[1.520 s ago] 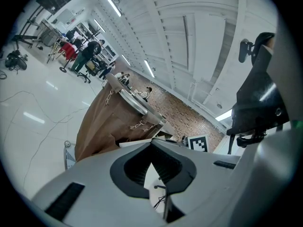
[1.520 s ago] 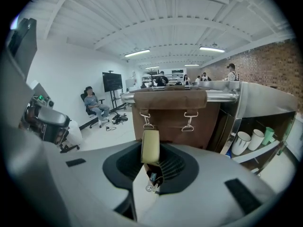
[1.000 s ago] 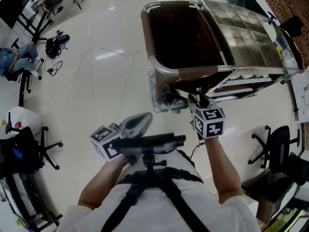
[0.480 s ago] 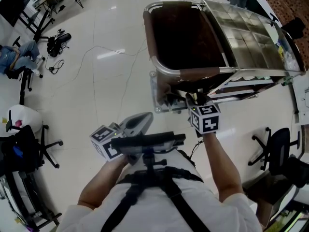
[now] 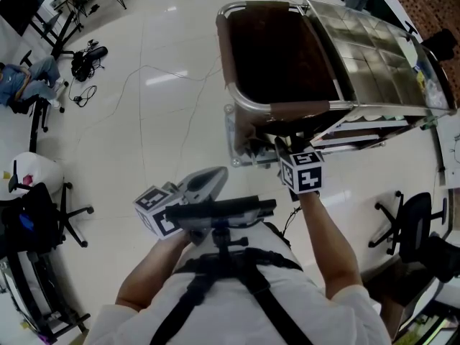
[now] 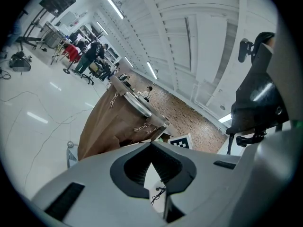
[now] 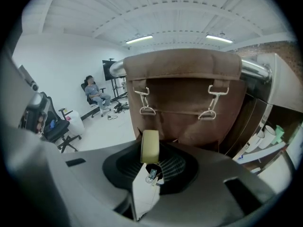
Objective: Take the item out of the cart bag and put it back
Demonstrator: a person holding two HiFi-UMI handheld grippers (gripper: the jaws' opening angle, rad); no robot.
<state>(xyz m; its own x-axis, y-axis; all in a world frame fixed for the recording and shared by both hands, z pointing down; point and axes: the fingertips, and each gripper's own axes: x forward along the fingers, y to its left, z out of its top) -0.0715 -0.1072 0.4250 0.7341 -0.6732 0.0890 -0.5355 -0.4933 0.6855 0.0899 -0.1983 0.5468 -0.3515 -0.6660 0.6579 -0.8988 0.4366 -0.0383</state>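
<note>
The cart's brown bag (image 5: 277, 49) hangs open in its metal frame ahead of me; it fills the middle of the right gripper view (image 7: 184, 98) and stands left of centre in the left gripper view (image 6: 113, 122). My right gripper (image 5: 282, 149) points down at the bag's near end, just outside it. It is shut on a small yellowish block (image 7: 150, 145), pinched upright at the fingertips. The block is hidden in the head view. My left gripper (image 5: 218, 173) is held level near my chest, away from the cart, jaws shut with nothing between them (image 6: 151, 148).
A metal grid basket (image 5: 374, 56) adjoins the bag on the right. A clear plastic part (image 5: 241, 149) sits at the cart's base. Cables (image 5: 172, 77) run over the white floor. Office chairs stand at right (image 5: 410, 221) and left (image 5: 43, 214). A seated person (image 7: 94, 94) is far off.
My right gripper with the block has shifted a little up the picture and lower, closer to the bag's near end. The left gripper has stayed where it was.
</note>
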